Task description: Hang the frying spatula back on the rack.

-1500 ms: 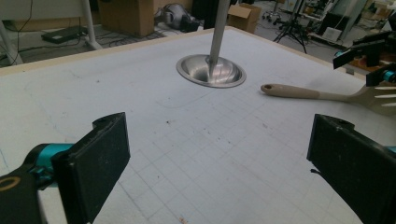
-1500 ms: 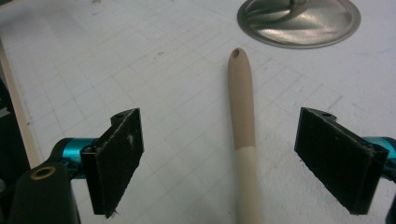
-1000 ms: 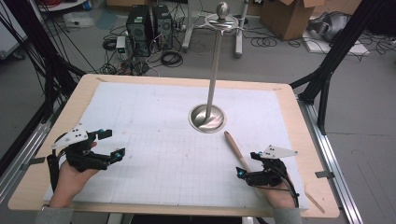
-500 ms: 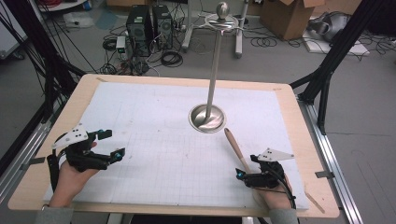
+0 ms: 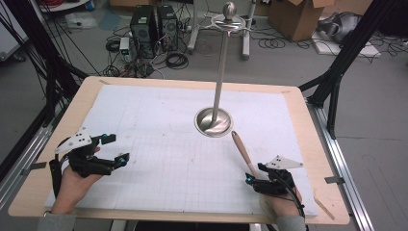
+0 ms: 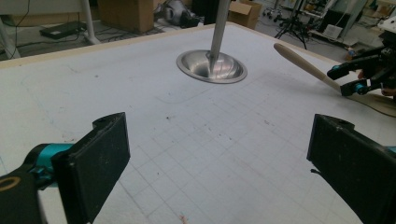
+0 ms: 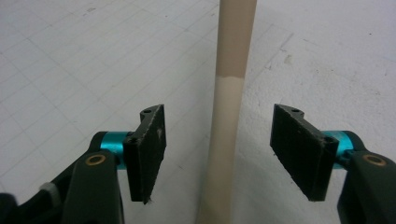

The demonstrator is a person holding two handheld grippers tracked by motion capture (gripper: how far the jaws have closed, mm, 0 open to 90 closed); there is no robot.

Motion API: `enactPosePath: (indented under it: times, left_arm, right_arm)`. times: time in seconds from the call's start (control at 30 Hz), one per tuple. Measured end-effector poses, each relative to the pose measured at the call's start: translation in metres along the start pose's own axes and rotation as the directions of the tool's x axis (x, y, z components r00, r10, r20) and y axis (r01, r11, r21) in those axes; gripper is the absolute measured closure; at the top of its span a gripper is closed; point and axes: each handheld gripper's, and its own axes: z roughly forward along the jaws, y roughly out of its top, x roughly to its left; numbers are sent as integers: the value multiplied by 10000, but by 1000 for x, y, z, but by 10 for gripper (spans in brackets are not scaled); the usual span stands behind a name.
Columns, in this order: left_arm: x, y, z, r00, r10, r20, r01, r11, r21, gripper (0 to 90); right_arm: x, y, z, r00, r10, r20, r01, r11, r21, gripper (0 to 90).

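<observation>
A pale wooden stick (image 5: 242, 151) lies on the white grid mat (image 5: 159, 139), pointing toward the metal stand. My right gripper (image 5: 255, 173) sits low over its near end, one jaw on each side. In the right gripper view the stick (image 7: 229, 116) runs up between the pads (image 7: 149, 149) with a gap on both sides. The jaws have just been closing around it and do not touch it. My left gripper (image 5: 118, 148) rests at the mat's left, open wide with nothing between its jaws (image 6: 219, 154). Across the mat it sees the stick (image 6: 303, 65) and the right gripper (image 6: 362, 77).
A metal stand with a round dished base (image 5: 214, 122) and a tall thin pole (image 5: 220, 72) rises at the middle of the mat; its base (image 6: 210, 67) lies just beyond the stick's far tip. The wooden table edge (image 5: 332, 192) frames the mat.
The right gripper's jaws have narrowed around the near end of the stick. The stick lies where it did, and the left hand has stayed put.
</observation>
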Motion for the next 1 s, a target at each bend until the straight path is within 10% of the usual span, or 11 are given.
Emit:
enactPosePath:
  times: [1.0]
  left_arm:
    - [3, -4, 0, 9999, -120, -66, 120, 9999, 55, 63]
  right_arm:
    - [3, -1, 4, 9995, -114, 293, 101, 9990, 446, 720]
